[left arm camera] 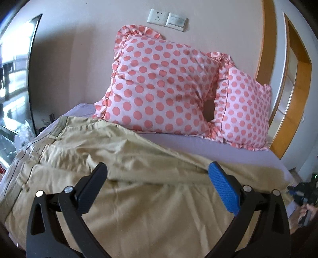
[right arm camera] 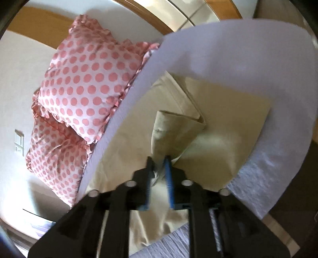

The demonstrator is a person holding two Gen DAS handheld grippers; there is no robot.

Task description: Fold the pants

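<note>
1. Pants (left arm camera: 139, 208), khaki, spread across the lavender bed sheet (left arm camera: 228, 150), waistband toward the far left edge of the bed.
2. Seen from the right wrist: one pant leg (right arm camera: 174, 129) lifted off the rest and drawn up into a peak, hem end hanging folded over the flat fabric below.
3. Left gripper (left arm camera: 157, 176): tongs spread wide, poised just above the rumpled cloth, nothing between the fingers; contact with the fabric hard to judge.
4. Right gripper (right arm camera: 159, 160): tongs narrow, pinched onto the lifted pant leg, cloth bunched between the black and blue fingers.
5. Behind the pants, at the head of the bed: two pink polka-dot pillows (left arm camera: 159, 83) propped against the wall.
6. On the wall above the pillows: socket and switch plate (left arm camera: 167, 18).
</note>
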